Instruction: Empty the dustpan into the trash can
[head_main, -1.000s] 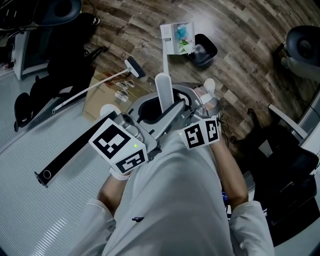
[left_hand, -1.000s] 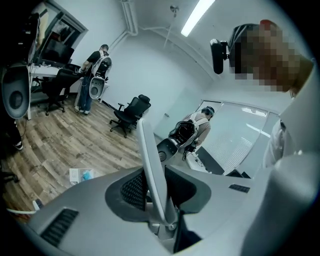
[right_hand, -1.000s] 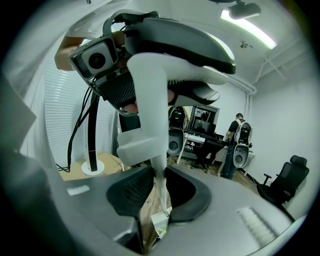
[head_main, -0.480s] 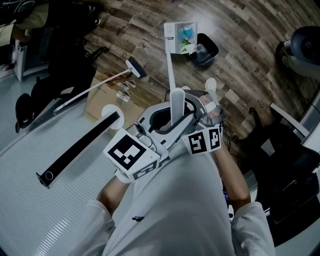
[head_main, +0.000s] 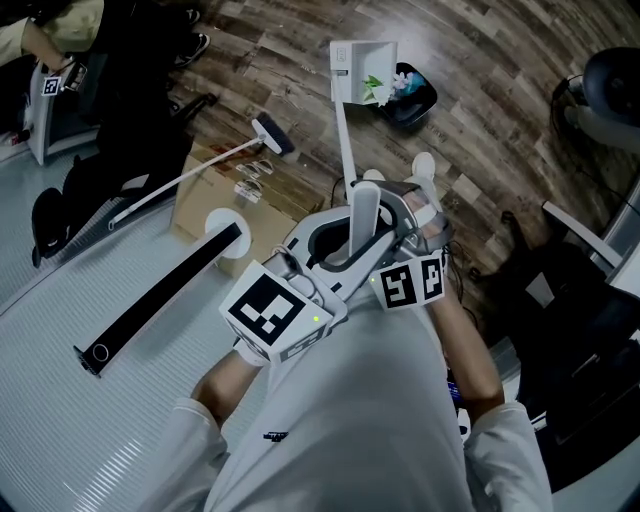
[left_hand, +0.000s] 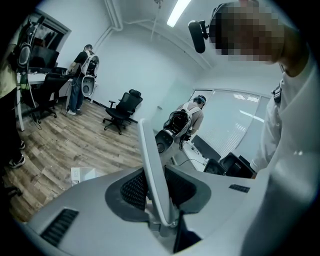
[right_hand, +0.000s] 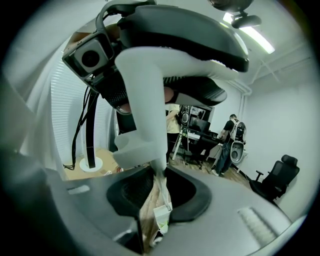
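Down on the wooden floor (head_main: 480, 60), a small black trash can (head_main: 422, 102) sits open; a white dustpan (head_main: 362, 62) hangs tilted at its rim, mouth toward the can, with a green scrap (head_main: 374, 88) at the lip; whether the mouth is fully over the opening cannot be told. The pan's long thin handle (head_main: 343, 140) runs up to the person; the left hand-held gripper (head_main: 358, 215) is clenched on it, pads pressed to both flat sides; the right hand-held gripper (head_main: 418, 195) has the same handle between its jaws and looks clamped too. Likely risks: scraps could slide past the rim onto the floor if the mouth sits to one side; the long handle could twist in the jaws, swinging the pan; a nudge from the pan might tip the light-looking can.
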